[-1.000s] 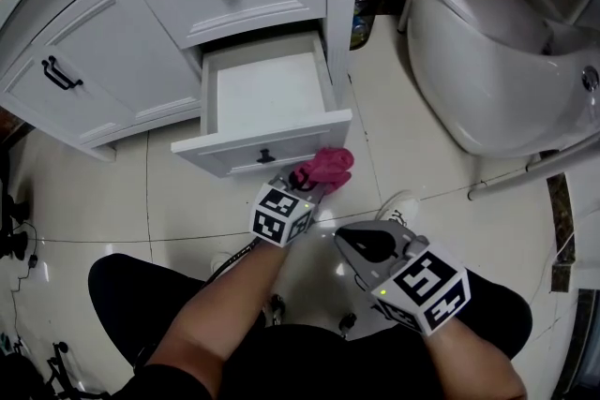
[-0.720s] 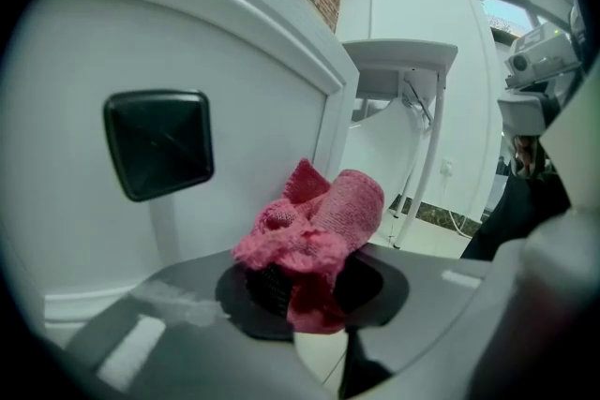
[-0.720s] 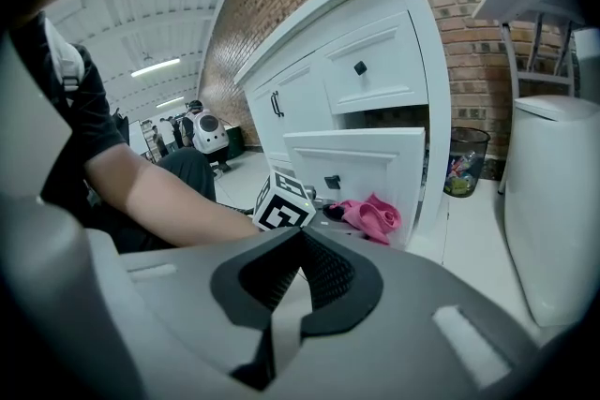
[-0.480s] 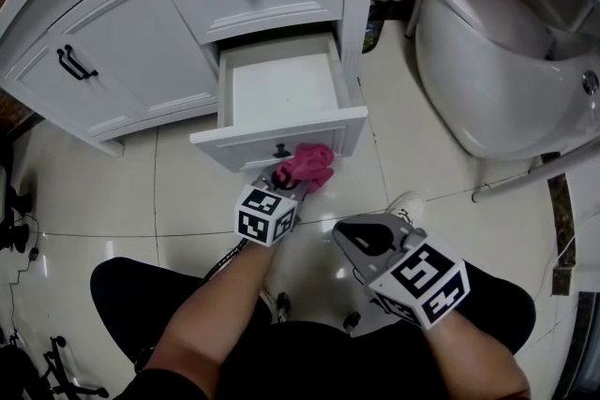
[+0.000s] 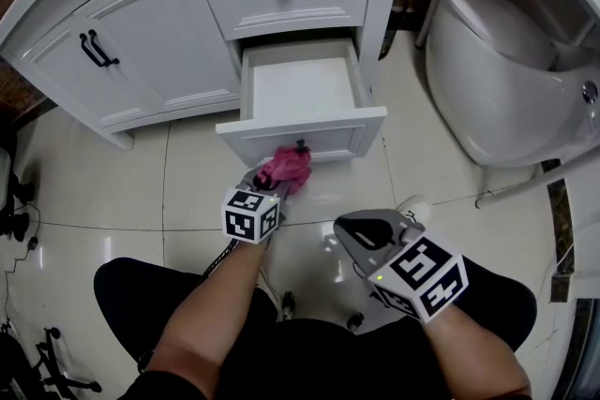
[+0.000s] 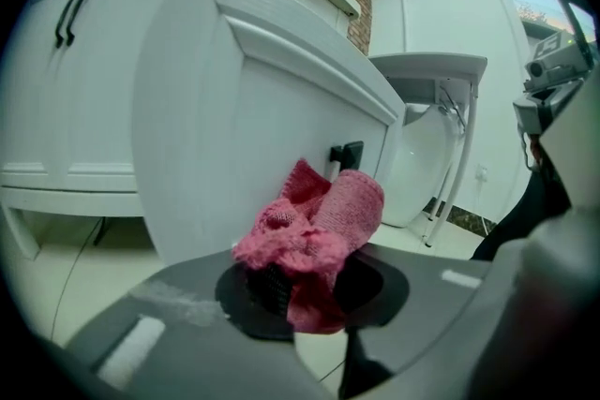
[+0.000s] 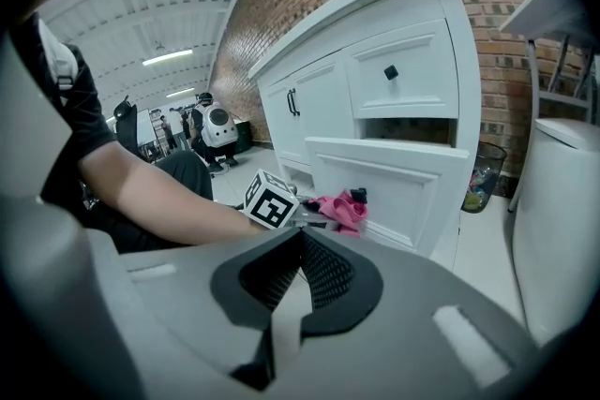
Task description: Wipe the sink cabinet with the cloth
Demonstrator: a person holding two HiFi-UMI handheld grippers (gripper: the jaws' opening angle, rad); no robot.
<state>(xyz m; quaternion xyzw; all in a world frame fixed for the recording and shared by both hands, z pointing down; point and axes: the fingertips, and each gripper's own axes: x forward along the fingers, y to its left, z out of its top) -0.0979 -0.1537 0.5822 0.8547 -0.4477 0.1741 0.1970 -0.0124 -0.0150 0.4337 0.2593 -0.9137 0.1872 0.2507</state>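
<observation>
A white sink cabinet (image 5: 169,42) stands ahead with its lower drawer (image 5: 302,89) pulled out and bare inside. My left gripper (image 5: 272,181) is shut on a pink cloth (image 5: 285,169), which sits bunched against the drawer front just below its small black knob (image 5: 301,145). In the left gripper view the pink cloth (image 6: 314,234) bulges out between the jaws, close to the white drawer front (image 6: 234,136). My right gripper (image 5: 361,237) hangs back over the floor, shut and holding nothing; its view shows the pink cloth (image 7: 339,207) and the drawer front (image 7: 394,178) ahead.
A white toilet (image 5: 497,70) stands to the right of the cabinet. A small waste bin (image 7: 481,171) sits between them against the brick wall. The cabinet door at left carries a black bar handle (image 5: 96,50). Glossy floor tiles (image 5: 112,201) lie below, and my knees are at the bottom.
My left gripper has carried the pink cloth leftward along the open drawer's front, from its right corner to under the knob. The right gripper has hardly moved.
</observation>
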